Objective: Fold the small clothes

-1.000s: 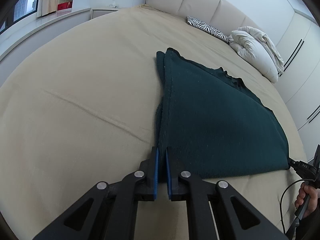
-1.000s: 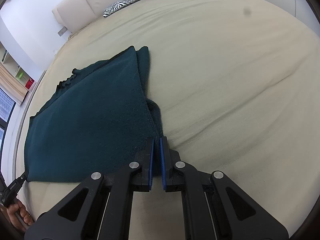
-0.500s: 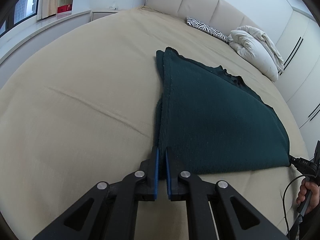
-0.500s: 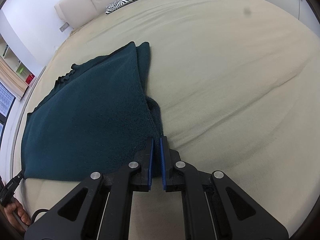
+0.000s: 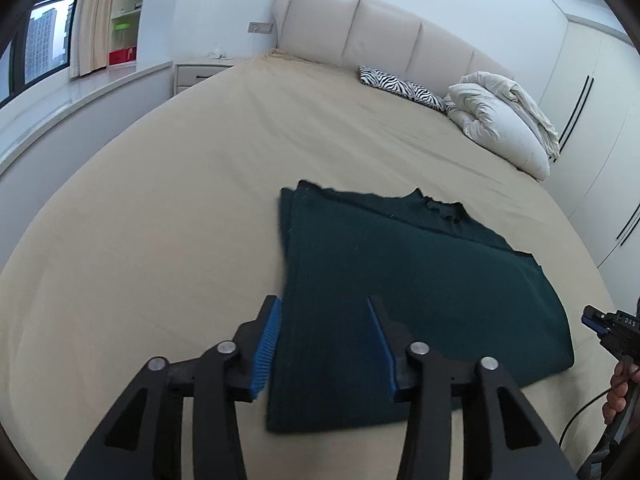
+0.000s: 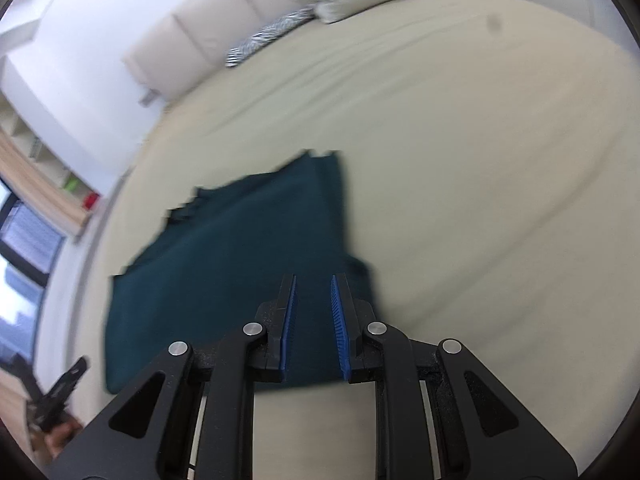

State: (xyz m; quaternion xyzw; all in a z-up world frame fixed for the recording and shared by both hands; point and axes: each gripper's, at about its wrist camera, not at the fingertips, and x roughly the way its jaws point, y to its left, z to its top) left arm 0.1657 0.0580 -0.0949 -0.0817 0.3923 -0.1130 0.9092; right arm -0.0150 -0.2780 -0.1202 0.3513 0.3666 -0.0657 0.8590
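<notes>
A folded dark green garment (image 5: pixel 404 292) lies flat on the beige bed (image 5: pixel 192 208). The left hand-held gripper (image 5: pixel 324 344) and right hand-held gripper (image 6: pixel 314 328) hover wide, empty. A careless regrasp could drag layers apart.

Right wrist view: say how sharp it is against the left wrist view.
Right wrist view: motion-blurred, green garment edges smeared, right gripper itself crisp. Left wrist view: sharp, garment edges and zebra pillow clear; fisheye bends the bed in both.
</notes>
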